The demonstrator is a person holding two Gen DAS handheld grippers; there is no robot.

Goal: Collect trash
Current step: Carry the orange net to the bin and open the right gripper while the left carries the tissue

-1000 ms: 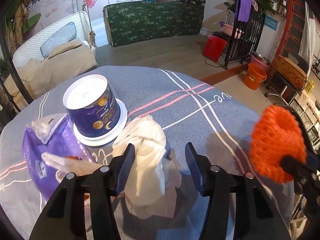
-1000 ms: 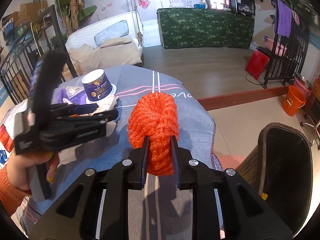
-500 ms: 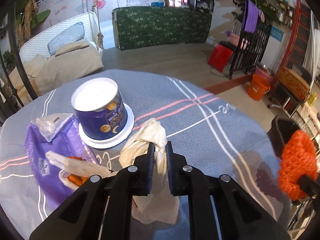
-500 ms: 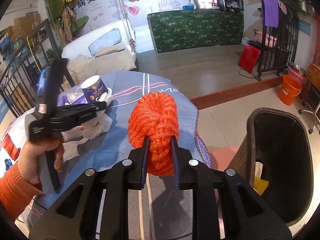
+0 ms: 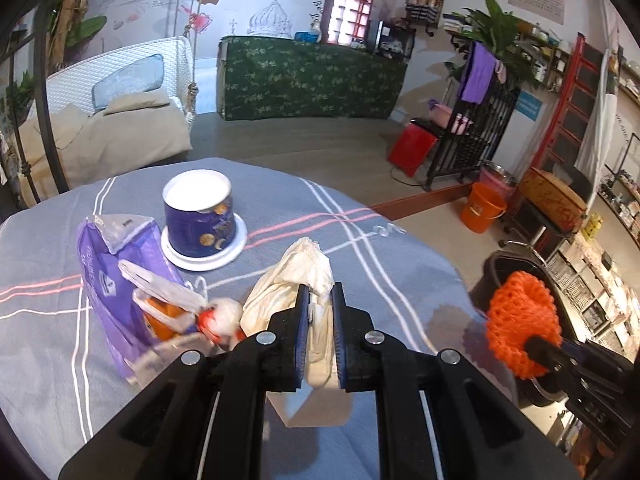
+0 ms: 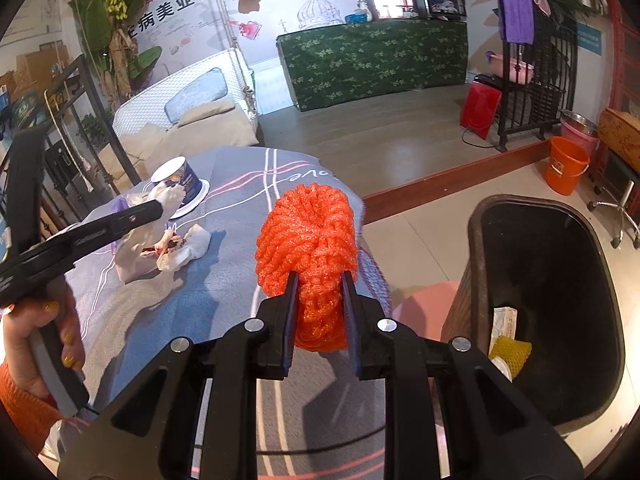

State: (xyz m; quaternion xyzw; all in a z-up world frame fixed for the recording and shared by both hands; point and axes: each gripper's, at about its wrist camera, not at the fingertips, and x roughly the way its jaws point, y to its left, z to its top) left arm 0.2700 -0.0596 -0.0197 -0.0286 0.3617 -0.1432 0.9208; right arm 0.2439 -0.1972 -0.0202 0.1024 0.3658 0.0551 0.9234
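Observation:
My left gripper [image 5: 319, 300] is shut on a crumpled cream paper wad [image 5: 294, 280] and holds it lifted above the grey striped tablecloth [image 5: 280, 208]. It also shows in the right wrist view [image 6: 160, 208] with the wad [image 6: 170, 196]. My right gripper [image 6: 318, 284] is shut on an orange foam net [image 6: 308, 248], held past the table's edge beside a dark trash bin [image 6: 476, 280]. The net [image 5: 522, 332] and bin [image 5: 496, 272] also show in the left wrist view. Trash lies in the bin's bottom [image 6: 508, 340].
On the table stand a blue round tub on a white lid [image 5: 198, 216], a purple wrapper [image 5: 116, 280] and a plastic bag with orange peel [image 5: 168, 312]. Crumpled tissue [image 6: 182, 252] lies on the cloth. An orange bucket [image 6: 566, 164] stands on the floor.
My left gripper closed on the paper wad and lifted it off the table. My right gripper carried the orange net rightward, closer to the bin.

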